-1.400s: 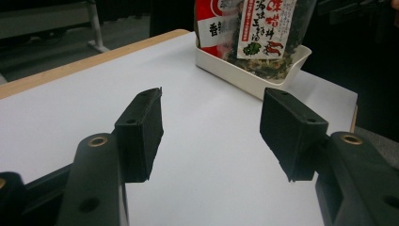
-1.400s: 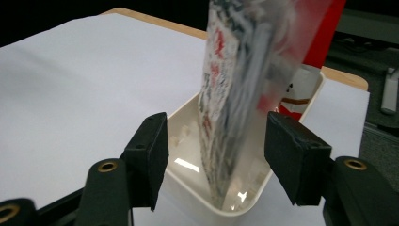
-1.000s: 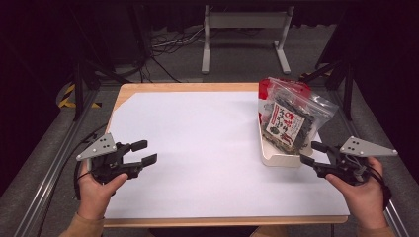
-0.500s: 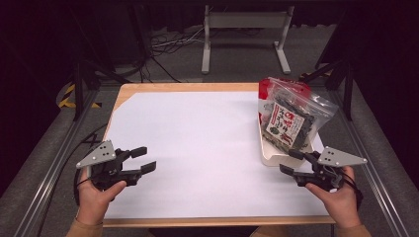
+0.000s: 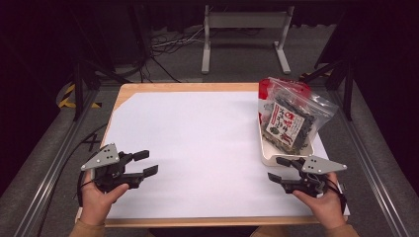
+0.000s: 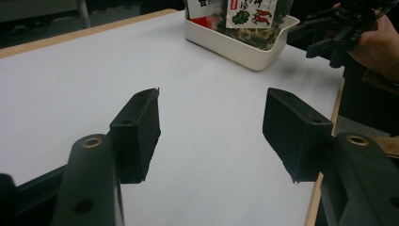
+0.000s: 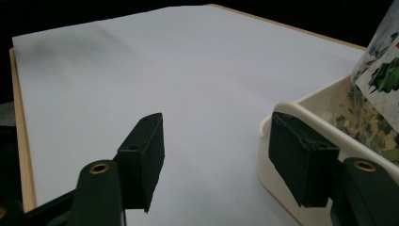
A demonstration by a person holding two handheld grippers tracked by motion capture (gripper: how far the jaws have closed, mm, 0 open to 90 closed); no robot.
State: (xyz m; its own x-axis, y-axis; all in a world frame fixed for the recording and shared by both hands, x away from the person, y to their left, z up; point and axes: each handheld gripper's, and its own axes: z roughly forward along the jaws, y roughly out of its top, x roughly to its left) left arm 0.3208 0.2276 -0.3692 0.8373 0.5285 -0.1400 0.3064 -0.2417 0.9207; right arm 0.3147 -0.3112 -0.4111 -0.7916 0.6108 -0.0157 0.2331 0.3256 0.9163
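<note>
A white tray [image 5: 267,157] stands at the right of the paper-covered table [image 5: 197,133] and holds a clear bag of dark dried food [image 5: 289,123] with a red bag [image 5: 266,89] behind it. My right gripper [image 5: 274,168] is open and empty just in front of the tray's near end. In the right gripper view the right gripper [image 7: 214,125] has the tray rim [image 7: 301,110] beside its right jaw, with the bag [image 7: 381,75] above. My left gripper [image 5: 149,162] is open and empty over the near left of the paper. The left gripper [image 6: 214,101] points across at the tray [image 6: 244,47] and the right gripper [image 6: 306,41].
The wooden table edge [image 5: 197,87] frames the white paper. Metal rails run along both sides, cables lie on the floor behind, and a grey stand [image 5: 244,22] is beyond the far edge. The paper's middle lies bare between the two grippers.
My right gripper has sunk and shifted left, from beside the tray to just in front of its near end. The left gripper has hardly moved.
</note>
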